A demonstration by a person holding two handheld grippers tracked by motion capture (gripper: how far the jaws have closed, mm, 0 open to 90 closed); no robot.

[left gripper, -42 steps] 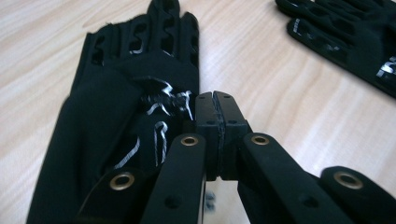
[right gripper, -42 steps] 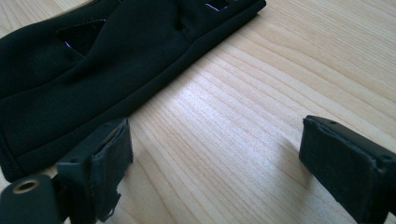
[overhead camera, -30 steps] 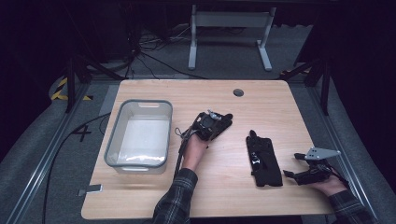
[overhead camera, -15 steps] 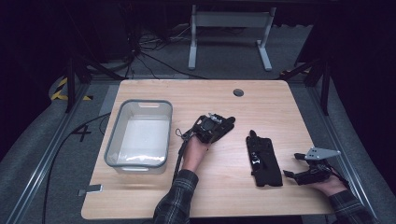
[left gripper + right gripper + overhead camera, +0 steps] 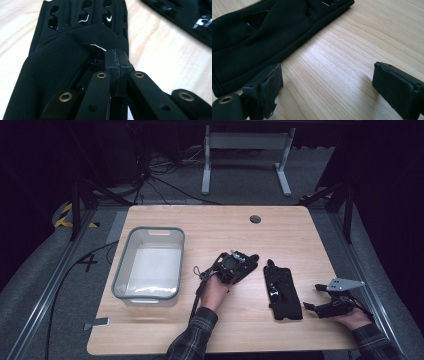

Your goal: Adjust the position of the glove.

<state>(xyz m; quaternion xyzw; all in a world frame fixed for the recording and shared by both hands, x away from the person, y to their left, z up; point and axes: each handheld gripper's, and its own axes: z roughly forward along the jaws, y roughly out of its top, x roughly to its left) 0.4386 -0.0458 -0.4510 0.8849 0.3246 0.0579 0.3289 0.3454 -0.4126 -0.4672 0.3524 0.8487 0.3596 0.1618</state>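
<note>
The left tongs (image 5: 117, 62) are clenched on a fold of a black glove (image 5: 62, 50) lying on the bench (image 5: 310, 235); a second glove (image 5: 282, 290) lies just beside them, between the two tongs; the right tongs (image 5: 324, 87) stand released, nothing between them, that glove's edge (image 5: 262, 42) just past one pad; a grey bin (image 5: 150, 262) sits well apart from both.

I see the bin (image 5: 149, 265) on the table (image 5: 300, 227) at centre left of the frame. Right of it, mid-frame, my left gripper (image 5: 239, 265) sits on one glove (image 5: 248, 262); the second glove (image 5: 281, 290) lies just right, my right gripper (image 5: 320, 302) beyond it at lower right.
</note>
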